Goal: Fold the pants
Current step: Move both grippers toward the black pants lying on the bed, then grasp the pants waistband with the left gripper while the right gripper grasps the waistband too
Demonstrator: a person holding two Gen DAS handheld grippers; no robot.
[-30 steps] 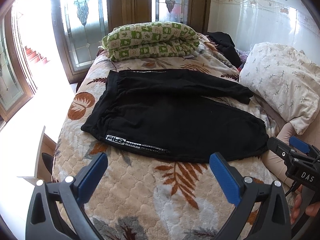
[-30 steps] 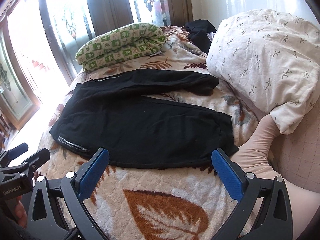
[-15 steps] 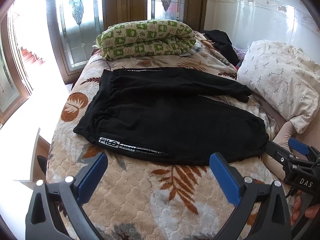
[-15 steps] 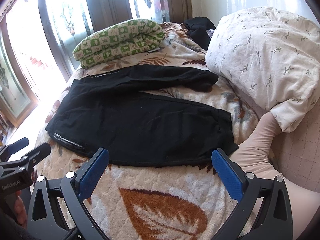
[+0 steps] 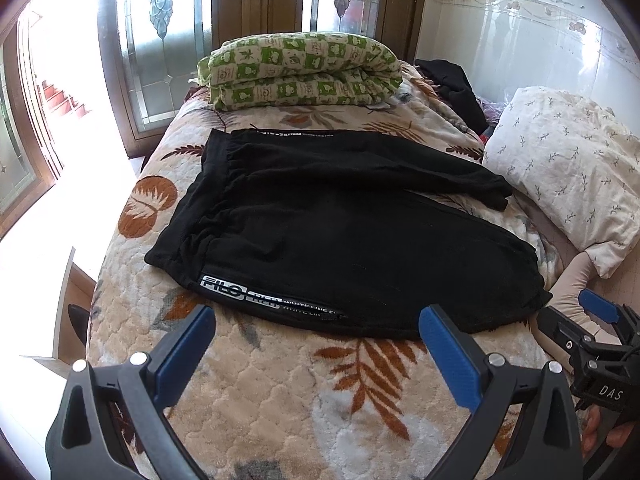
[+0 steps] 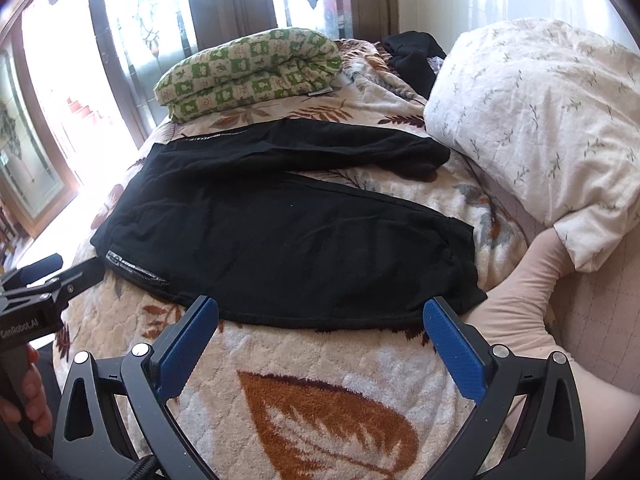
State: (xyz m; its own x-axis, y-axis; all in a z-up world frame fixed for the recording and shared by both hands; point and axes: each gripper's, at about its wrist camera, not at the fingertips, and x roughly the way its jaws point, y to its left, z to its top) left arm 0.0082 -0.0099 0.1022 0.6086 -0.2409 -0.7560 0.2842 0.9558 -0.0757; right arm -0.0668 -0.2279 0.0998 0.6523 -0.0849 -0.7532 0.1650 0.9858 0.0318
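Black pants (image 5: 352, 240) lie flat on the leaf-patterned bed, waistband at the left, both legs spread toward the right; they also show in the right wrist view (image 6: 288, 232). A white logo stripe (image 5: 256, 298) runs along the near leg's edge. My left gripper (image 5: 316, 344) is open and empty, just short of the near leg's edge. My right gripper (image 6: 320, 336) is open and empty, just short of the near leg's hem edge. The right gripper shows at the right edge of the left wrist view (image 5: 592, 340); the left gripper shows at the left edge of the right wrist view (image 6: 44, 284).
A folded green-checked quilt (image 5: 304, 68) lies at the far end of the bed. A white floral pillow (image 5: 568, 172) sits at the right, with a dark garment (image 5: 452, 84) behind it. Windows stand beyond the bed. The bed's left edge (image 5: 104, 280) drops off.
Both grippers have moved forward a little toward the near edge of the pants. The pants have not moved.
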